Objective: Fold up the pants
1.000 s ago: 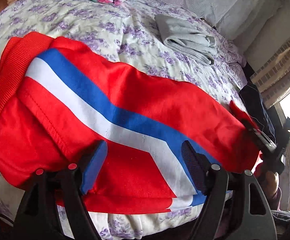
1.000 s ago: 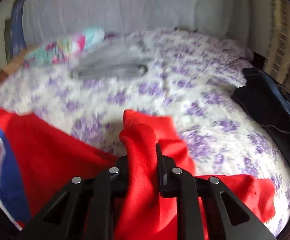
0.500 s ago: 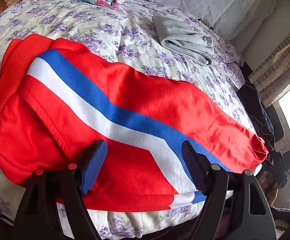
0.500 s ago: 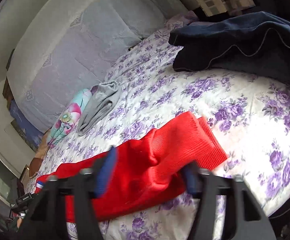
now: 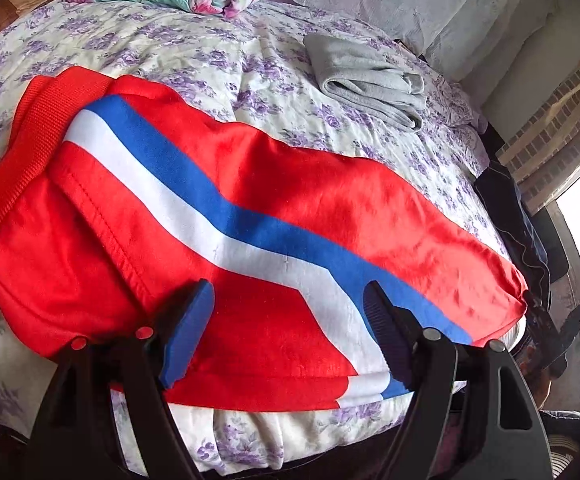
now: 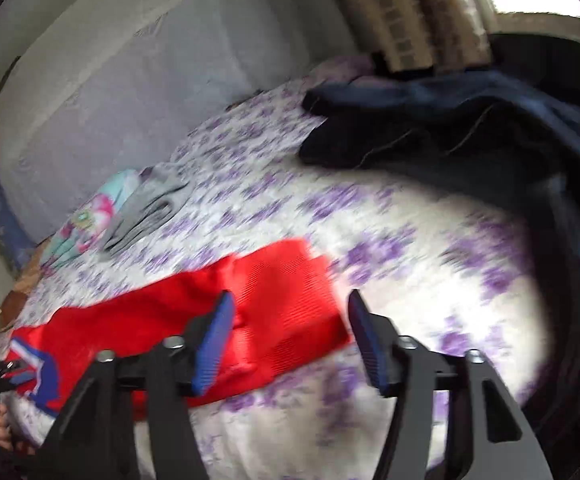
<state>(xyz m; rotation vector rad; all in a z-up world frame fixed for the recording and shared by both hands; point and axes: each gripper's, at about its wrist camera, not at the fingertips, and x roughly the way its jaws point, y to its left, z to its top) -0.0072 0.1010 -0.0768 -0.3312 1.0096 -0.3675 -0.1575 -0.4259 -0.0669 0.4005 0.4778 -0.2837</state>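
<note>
Red pants (image 5: pixel 249 216), laid lengthwise on floral bed (image 5: pixel 217 60): with left gripper (image 5: pixel 290 332) and right gripper (image 6: pixel 290 340) both spread and empty, you pinch cuff (image 6: pixel 290 300) squarely before folding.

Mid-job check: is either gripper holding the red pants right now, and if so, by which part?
Nothing is held. Left gripper and right gripper both have open jaws above the red pants, which lie flat on the bed.

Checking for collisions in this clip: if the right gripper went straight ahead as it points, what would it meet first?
Probably the red cuff of the pants, lying flat on the bed between the open jaws of the right gripper. The frame is blurred, so depth is uncertain.
</note>
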